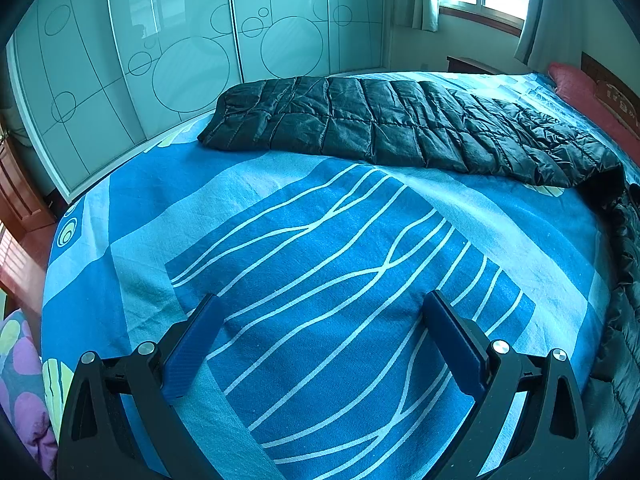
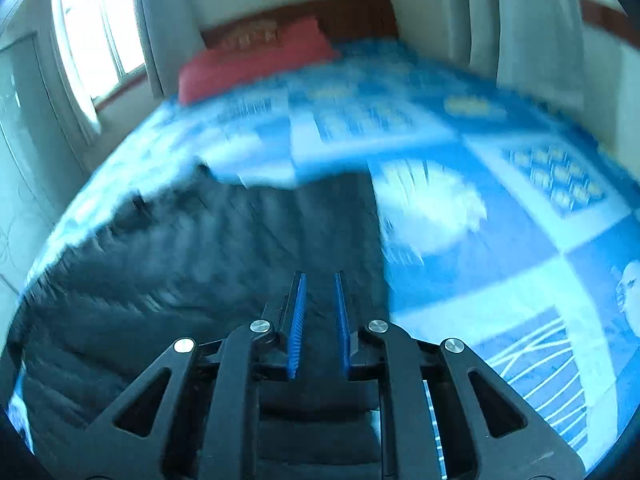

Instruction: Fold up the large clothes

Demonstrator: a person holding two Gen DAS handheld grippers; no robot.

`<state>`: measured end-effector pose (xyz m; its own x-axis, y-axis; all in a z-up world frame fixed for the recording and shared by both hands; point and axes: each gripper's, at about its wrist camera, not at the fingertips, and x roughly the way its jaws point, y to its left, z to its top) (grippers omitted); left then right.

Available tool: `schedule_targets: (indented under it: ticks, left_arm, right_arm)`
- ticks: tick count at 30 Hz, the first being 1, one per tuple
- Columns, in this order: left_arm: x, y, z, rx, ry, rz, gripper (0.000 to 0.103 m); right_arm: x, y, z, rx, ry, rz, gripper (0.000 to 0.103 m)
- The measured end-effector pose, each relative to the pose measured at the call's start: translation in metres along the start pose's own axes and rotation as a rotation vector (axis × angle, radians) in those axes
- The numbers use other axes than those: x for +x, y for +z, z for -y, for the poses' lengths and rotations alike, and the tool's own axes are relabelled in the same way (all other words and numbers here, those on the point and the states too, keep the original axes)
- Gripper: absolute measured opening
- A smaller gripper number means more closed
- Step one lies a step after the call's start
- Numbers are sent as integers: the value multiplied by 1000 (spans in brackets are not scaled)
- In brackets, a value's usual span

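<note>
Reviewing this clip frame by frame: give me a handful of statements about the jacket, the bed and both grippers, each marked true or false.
1. The left gripper is wide open with only bedsheet between its pads. True.
2. The black quilted puffer jacket hangs from the sliding wardrobe doors. False: it lies on the blue patterned bedsheet.
3. The right gripper is spread as wide as the left. False: its blue pads are nearly together, with dark jacket fabric between them.
4. A red pillow lies at the head of the bed. True.
5. The right wrist view is sharp. False: it is blurred.
</note>
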<state>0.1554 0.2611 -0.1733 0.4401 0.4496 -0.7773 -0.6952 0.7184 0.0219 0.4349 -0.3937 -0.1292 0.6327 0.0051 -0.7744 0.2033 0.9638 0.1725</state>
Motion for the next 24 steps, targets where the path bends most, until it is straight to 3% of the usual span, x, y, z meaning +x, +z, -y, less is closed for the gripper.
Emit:
schedule_targets:
  ticks: [1, 3, 5, 7, 10, 14, 17, 19, 21, 22, 24]
  left_arm:
    - [0, 0, 0, 1, 0, -1, 99]
    - [0, 0, 1, 3, 4, -1, 99]
    - [1, 0, 1, 3, 3, -2, 99]
    - [0, 0, 2, 2, 3, -1, 99]
    - [1, 0, 1, 3, 4, 0, 99]
    - [1, 0, 1, 1, 0, -2, 99]
    - [0, 0, 1, 2, 2, -1, 99]
    - [0, -1, 1, 2, 2, -1, 99]
    - [1, 0, 1, 3, 4, 0, 99]
    - [0, 0, 1, 2, 3, 0, 99]
    - [0, -1, 1, 2, 3, 0, 99]
  right_arm:
    - [13, -9, 1, -26, 2, -33, 11]
    - [14, -14, 3, -38, 19, -12, 11]
    - [7, -5, 6, -4, 51, -10, 11]
    - [-9, 11, 8, 15, 83, 48, 12]
    - [-5, 34, 11, 32, 60, 100, 14]
    - [46, 30, 20, 30, 54, -49, 14]
    - [32, 42, 16, 29, 42, -13, 14]
    - [18, 58, 10, 20, 40, 72, 14]
    - [21, 71, 4, 2, 17, 104, 22]
    - [30, 78, 3, -3, 13, 103, 30]
    - [48, 83, 2, -7, -6, 73, 32]
